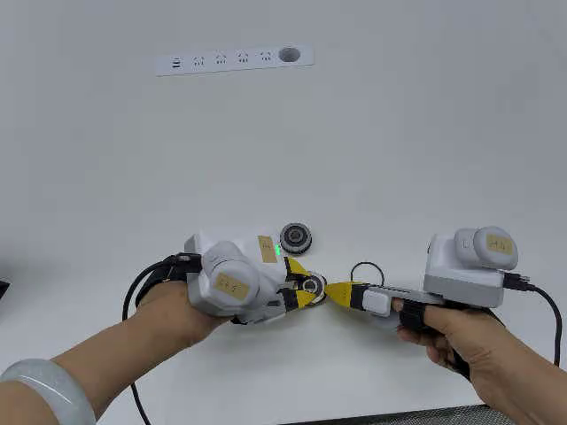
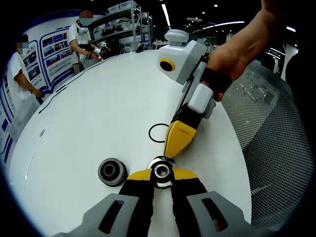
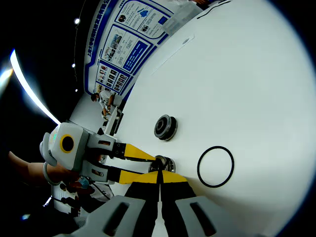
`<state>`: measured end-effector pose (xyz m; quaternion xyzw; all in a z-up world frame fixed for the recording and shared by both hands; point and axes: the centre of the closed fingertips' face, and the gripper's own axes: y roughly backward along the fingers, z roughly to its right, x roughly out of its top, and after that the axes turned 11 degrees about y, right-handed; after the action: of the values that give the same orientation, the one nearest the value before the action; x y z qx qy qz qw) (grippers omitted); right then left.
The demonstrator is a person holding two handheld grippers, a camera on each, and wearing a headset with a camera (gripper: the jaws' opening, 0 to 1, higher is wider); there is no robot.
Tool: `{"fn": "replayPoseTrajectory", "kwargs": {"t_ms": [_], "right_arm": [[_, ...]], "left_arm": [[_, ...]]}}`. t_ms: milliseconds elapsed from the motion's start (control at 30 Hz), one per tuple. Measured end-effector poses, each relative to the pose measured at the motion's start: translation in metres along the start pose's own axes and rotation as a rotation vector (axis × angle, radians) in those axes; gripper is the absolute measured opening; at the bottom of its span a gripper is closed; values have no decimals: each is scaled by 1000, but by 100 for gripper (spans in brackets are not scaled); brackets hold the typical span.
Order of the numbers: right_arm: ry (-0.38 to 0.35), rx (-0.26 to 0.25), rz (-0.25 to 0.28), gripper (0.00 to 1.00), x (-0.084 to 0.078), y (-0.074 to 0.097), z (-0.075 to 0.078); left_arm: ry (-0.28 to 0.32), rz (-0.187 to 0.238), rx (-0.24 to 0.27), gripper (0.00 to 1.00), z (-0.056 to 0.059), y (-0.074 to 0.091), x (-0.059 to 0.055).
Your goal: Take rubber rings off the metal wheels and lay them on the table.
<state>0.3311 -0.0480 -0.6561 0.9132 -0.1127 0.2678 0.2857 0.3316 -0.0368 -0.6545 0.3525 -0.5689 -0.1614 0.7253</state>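
The left gripper point(image 2: 162, 173) clamps a round metal wheel point(image 2: 162, 170), the right gripper's point(image 3: 160, 173) tips, pressed together, seemingly nipping its rim, beside a thin black rubber ring point(image 3: 198, 168) on the bench point(image 3: 247, 74).

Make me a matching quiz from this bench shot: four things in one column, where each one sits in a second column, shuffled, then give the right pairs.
Things:
1. loose rubber ring
2. gripped wheel
3. free wheel
4. power strip

Places:
A. on the far side of the table
B. between the yellow tips of the left tool
C. lying flat on the table, near the right tool
D. alone on the table, beyond the left tool

Pairs: 1-C; 2-B; 3-D; 4-A.
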Motion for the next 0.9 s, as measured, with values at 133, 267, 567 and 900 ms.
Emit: {"fn": "replayPoseTrajectory", "kwargs": {"t_ms": [133,267,567,900], "right_arm": [[4,5,1,1,1,-1,-2],[7,13,1,1,2,-1,-5],[4,32,5,1,4,-3,-11],[-6,61,23,1,9,-1,-20]], "left_arm": [[-1,-1,0,13,0,0,0],[-1,-2,-1,13,0,0,0],[-2,-3,-1,13,0,0,0],[-3,-6,0,13,0,0,0]]}}
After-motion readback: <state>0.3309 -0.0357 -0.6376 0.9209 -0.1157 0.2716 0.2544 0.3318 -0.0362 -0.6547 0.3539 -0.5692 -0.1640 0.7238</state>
